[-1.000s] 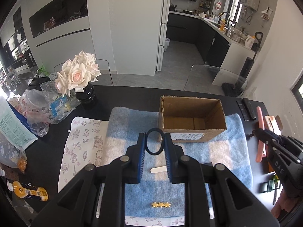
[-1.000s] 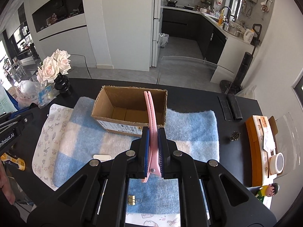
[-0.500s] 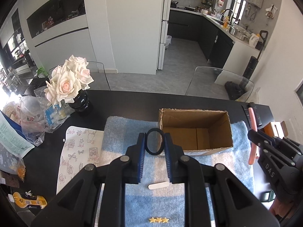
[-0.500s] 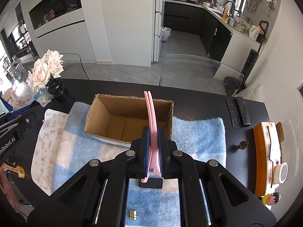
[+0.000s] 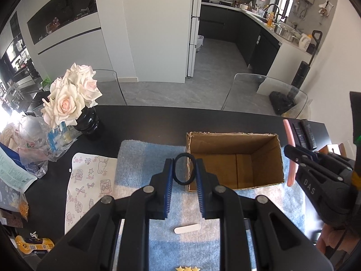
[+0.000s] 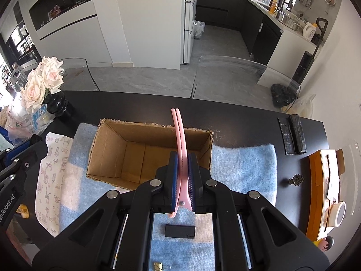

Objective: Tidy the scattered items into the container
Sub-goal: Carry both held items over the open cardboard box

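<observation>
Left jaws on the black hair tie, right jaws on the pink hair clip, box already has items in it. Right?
Not quite. The cardboard box is empty; both wrist views show its bare floor. The rest holds: the left gripper is shut on the black hair tie, and the right gripper is shut on the pink hair clip.

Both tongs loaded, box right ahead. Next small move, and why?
Probably ease the right tongs a bit further forward, then open. They are shut on the pink hair clip, whose tip already reaches over the open cardboard box. The left tongs hold the black hair tie just short of the box's near left corner, so they likely follow.
</observation>
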Demonstrator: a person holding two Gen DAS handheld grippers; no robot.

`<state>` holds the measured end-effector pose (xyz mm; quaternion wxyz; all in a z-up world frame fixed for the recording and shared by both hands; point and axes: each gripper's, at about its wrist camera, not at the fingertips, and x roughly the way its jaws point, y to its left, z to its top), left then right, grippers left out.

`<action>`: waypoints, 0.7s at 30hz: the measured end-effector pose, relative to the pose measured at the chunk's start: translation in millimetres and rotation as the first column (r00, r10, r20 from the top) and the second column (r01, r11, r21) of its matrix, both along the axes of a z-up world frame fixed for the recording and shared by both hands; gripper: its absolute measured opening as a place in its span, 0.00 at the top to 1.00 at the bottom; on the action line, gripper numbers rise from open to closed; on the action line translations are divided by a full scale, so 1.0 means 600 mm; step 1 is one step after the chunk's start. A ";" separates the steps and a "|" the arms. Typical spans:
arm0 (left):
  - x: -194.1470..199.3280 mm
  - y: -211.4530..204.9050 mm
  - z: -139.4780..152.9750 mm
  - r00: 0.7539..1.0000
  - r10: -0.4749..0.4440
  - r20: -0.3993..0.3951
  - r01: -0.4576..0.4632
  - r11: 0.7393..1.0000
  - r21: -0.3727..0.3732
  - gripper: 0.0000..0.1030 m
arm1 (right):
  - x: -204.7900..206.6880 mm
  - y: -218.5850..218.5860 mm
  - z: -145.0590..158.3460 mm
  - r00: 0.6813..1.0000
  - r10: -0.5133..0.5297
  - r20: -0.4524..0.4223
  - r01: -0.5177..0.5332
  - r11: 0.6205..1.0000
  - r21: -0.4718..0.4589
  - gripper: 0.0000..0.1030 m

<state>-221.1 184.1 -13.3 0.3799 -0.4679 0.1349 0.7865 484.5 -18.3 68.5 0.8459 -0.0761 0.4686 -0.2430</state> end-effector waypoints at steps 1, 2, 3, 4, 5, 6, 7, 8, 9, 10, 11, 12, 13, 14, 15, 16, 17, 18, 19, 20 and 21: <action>-0.001 0.004 -0.001 1.000 -0.002 0.001 0.002 1.000 -0.002 0.81 | 0.004 -0.003 -0.003 1.000 -0.005 -0.005 0.005 1.000 0.002 0.91; -0.001 0.007 -0.002 1.000 -0.003 0.004 0.003 1.000 -0.003 0.81 | 0.008 -0.006 -0.006 1.000 -0.009 -0.009 0.009 1.000 0.005 0.91; -0.002 0.010 -0.002 1.000 -0.006 0.005 0.006 1.000 -0.005 0.81 | 0.011 -0.008 -0.008 1.000 -0.011 -0.012 0.011 1.000 0.010 0.91; -0.003 0.011 -0.003 1.000 -0.007 0.005 0.007 1.000 -0.006 0.81 | 0.015 -0.011 -0.010 1.000 -0.013 -0.013 0.013 1.000 0.021 0.91; -0.003 0.012 -0.003 1.000 -0.006 0.004 0.006 1.000 -0.007 0.81 | 0.017 -0.014 -0.012 1.000 -0.018 -0.017 0.018 0.999 0.031 0.91; -0.004 0.012 -0.004 1.000 -0.008 0.006 0.008 1.000 -0.007 0.81 | 0.021 -0.014 -0.013 1.000 -0.020 -0.020 0.020 0.999 0.025 0.91; -0.004 0.012 -0.005 1.000 -0.009 0.009 0.009 1.000 -0.006 0.81 | 0.024 -0.014 -0.015 1.000 -0.023 -0.021 0.024 1.000 0.014 0.91; -0.005 0.012 -0.005 1.000 -0.010 0.009 0.010 1.000 -0.007 0.81 | 0.027 -0.016 -0.016 0.999 -0.026 -0.024 0.027 1.000 0.015 0.91; -0.005 0.013 -0.005 1.000 -0.011 0.009 0.011 1.000 -0.008 0.81 | 0.030 -0.017 -0.017 0.999 -0.029 -0.027 0.029 0.999 0.021 0.91; -0.005 0.013 -0.005 1.000 -0.013 0.009 0.013 1.000 -0.007 0.81 | 0.032 -0.018 -0.017 0.999 -0.031 -0.030 0.031 0.999 0.022 0.91; -0.005 0.013 -0.004 1.000 -0.013 0.011 0.013 1.000 -0.006 0.81 | 0.035 -0.018 -0.018 0.999 -0.031 -0.033 0.032 0.999 0.017 0.91; -0.005 0.014 -0.004 1.000 -0.014 0.010 0.014 1.000 -0.005 0.81 | 0.038 -0.017 -0.019 0.999 -0.031 -0.034 0.032 0.999 0.014 0.91; -0.005 0.014 -0.003 1.000 -0.016 0.009 0.016 1.000 -0.005 0.81 | 0.040 -0.016 -0.019 0.999 -0.032 -0.036 0.032 0.999 0.013 0.91; -0.005 0.015 -0.002 1.000 -0.018 0.008 0.018 1.000 -0.005 0.81 | 0.042 -0.016 -0.019 0.999 -0.034 -0.039 0.035 0.999 0.015 0.91; -0.006 0.014 -0.002 1.000 -0.019 0.009 0.019 1.000 -0.004 0.81 | 0.043 -0.016 -0.019 0.999 -0.035 -0.041 0.036 0.999 0.016 0.91; -0.006 0.014 -0.001 1.000 -0.019 0.007 0.019 1.000 -0.004 0.81 | 0.044 -0.015 -0.018 0.998 -0.039 -0.040 0.040 0.999 0.015 0.91; -0.006 0.014 0.000 1.000 -0.020 0.006 0.020 1.000 -0.004 0.81 | 0.045 -0.014 -0.018 0.998 -0.042 -0.041 0.043 0.999 0.014 0.91; -0.006 0.014 0.000 1.000 -0.022 0.006 0.022 1.000 -0.003 0.81 | 0.047 -0.014 -0.018 0.998 -0.044 -0.042 0.044 0.999 0.014 0.91; -0.007 0.013 0.001 1.000 -0.022 0.005 0.022 1.000 -0.002 0.81 | 0.048 -0.014 -0.018 0.998 -0.046 -0.044 0.046 0.999 0.014 0.91; -0.008 0.012 0.002 1.000 -0.021 0.004 0.021 1.000 -0.002 0.81 | 0.049 -0.013 -0.017 0.998 -0.048 -0.045 0.049 0.999 0.014 0.91; -0.009 0.011 0.002 1.000 -0.023 0.005 0.023 1.000 -0.001 0.81 | 0.050 -0.013 -0.017 0.998 -0.049 -0.045 0.050 0.999 0.013 0.91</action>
